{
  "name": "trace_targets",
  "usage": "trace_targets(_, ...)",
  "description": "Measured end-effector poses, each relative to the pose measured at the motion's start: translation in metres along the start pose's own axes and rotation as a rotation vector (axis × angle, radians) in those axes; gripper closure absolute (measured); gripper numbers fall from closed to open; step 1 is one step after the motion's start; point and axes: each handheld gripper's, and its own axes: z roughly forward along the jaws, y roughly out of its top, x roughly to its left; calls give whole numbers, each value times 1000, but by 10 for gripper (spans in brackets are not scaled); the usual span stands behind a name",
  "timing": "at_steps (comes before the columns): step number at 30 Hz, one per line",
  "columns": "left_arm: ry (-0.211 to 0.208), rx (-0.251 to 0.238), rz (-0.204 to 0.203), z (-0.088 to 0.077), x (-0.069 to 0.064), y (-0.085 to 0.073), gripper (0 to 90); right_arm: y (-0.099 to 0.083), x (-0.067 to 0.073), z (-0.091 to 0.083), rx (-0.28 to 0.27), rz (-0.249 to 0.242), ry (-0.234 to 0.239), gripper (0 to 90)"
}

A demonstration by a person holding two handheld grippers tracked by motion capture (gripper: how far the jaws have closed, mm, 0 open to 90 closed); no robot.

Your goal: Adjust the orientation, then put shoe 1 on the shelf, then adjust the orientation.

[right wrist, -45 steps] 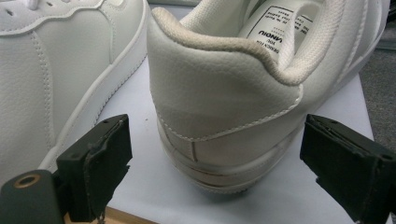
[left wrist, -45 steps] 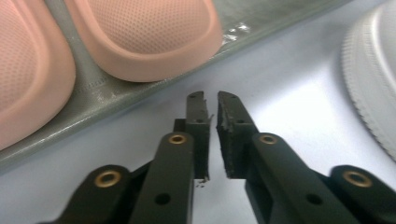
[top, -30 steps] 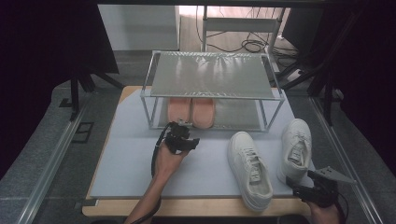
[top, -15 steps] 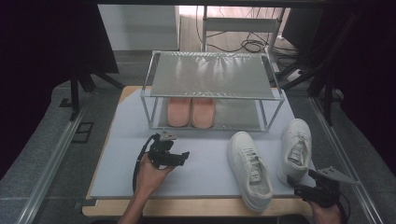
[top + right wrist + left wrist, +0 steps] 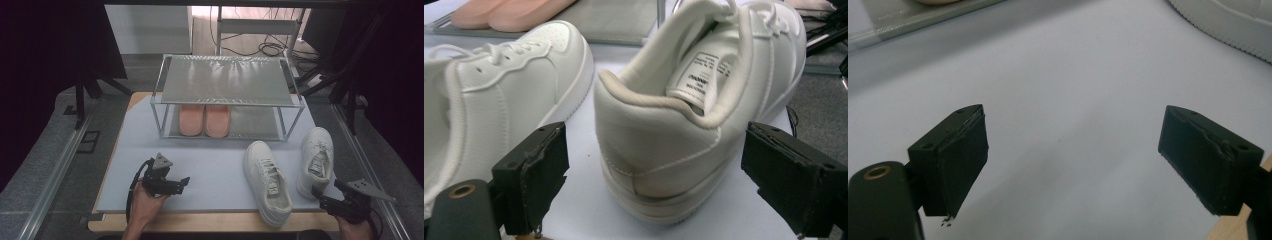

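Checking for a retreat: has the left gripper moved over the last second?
Yes. The left gripper has pulled back from the shoe rack toward the table's near edge.

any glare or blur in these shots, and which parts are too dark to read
High view: the rack's top shelf catches a pale sheen, the room edges to left and right fall into near-black, and the white mat is evenly lit. Left gripper view: jaws sharp, the shoe sole at top right soft. Right gripper view: the near white shoe is crisp, the pink slippers slightly blurred.
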Motion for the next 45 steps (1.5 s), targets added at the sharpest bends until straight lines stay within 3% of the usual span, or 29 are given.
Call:
trace_targets(7,22,-16,5,1,3,-25,121,9,12,0,10,-48,27,133)
trace_targets(10,33,-10,-1,3,7,-30,121,13,20,1,14,-79,8,127)
trace_targets(16,65,20,5,8,11,-37,121,23,29,-4,-19,-98,25,121)
trace_targets(21,88,47,5,14,14,-43,121,29,42,0,-7,-127,81,135)
trace_targets(29,94,16,9,14,16,-48,119,34,63,18,27,-184,144,137)
trace_targets(45,92,-27,14,14,17,-54,118,37,76,33,46,-187,198,260)
